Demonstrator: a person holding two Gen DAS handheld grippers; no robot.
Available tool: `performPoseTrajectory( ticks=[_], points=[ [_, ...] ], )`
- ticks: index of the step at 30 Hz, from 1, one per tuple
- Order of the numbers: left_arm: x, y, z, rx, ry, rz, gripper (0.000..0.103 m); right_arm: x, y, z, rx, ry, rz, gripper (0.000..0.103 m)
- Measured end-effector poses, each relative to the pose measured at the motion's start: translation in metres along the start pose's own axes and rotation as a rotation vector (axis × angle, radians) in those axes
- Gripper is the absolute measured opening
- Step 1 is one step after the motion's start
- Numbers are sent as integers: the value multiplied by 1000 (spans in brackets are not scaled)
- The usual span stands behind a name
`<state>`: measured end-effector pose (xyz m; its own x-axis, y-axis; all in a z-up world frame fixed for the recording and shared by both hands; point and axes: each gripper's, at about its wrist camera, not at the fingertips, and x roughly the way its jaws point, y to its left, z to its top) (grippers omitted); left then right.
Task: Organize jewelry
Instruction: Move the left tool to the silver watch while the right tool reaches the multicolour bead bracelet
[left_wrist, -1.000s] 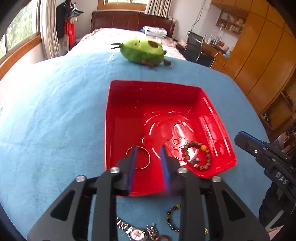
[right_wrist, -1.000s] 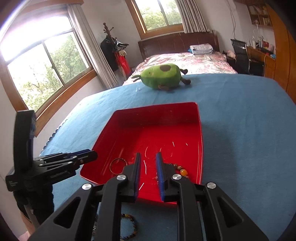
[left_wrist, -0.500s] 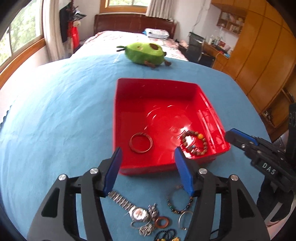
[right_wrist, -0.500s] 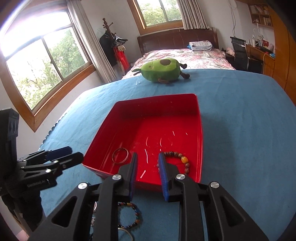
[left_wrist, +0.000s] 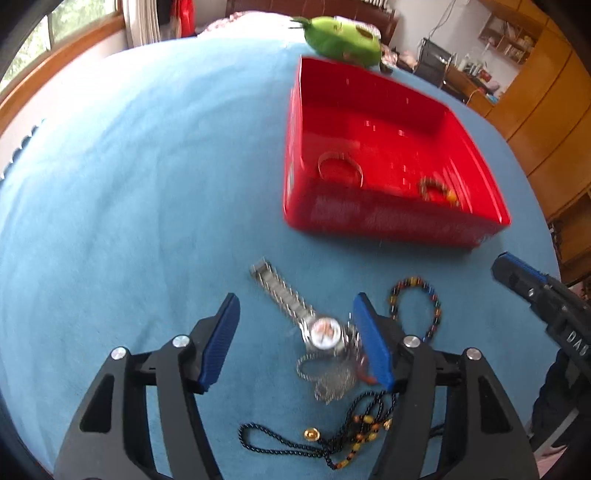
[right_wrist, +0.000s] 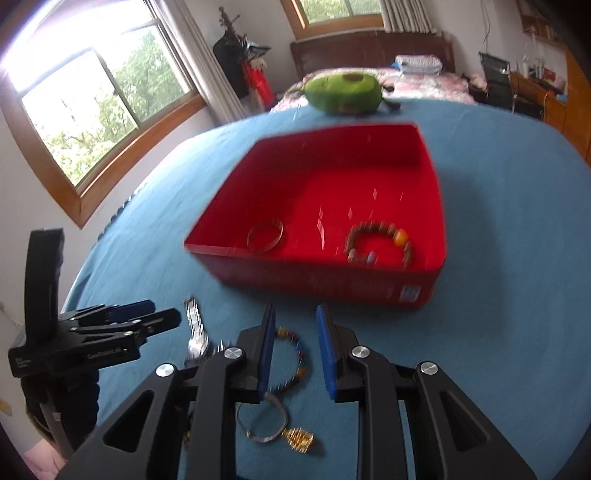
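We log the watch (left_wrist: 321, 328) lying diagonally, band running up-left, under our opening, empty left gripper (left_wrist: 295, 332); only the right view shows our right gripper (right_wrist: 295, 350), fingers narrowly apart, empty.

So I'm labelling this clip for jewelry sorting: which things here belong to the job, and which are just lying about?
Part of the job:
red tray
metal bangle and wooden bead bracelet, both in the tray
wristwatch
dark bead bracelet
black cord necklace
silver bangle with gold charm

Just lying about:
green plush toy
blue cloth
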<state>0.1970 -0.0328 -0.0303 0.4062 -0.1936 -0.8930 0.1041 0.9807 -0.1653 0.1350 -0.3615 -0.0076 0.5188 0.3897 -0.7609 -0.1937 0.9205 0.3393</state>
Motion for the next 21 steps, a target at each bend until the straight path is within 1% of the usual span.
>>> performPoseTrajectory(
  ticks=[3, 8, 13, 18, 21],
  points=[
    [6, -1, -6, 1, 13, -5, 69, 12, -2, -10, 15, 41, 3, 23],
    [14, -1, -10, 2, 39, -17, 68, 27, -6, -17, 39, 94, 13, 23],
    [26, -2, -10, 7, 82, -19, 62, 27, -7, -18, 42, 96, 14, 24],
    [28, 2, -9, -4, 75, -20, 58, 34, -7, -22, 32, 109, 13, 26],
    [29, -3, -8, 9, 72, -29, 51, 37, -6, -22, 34, 123, 10, 26]
  ],
)
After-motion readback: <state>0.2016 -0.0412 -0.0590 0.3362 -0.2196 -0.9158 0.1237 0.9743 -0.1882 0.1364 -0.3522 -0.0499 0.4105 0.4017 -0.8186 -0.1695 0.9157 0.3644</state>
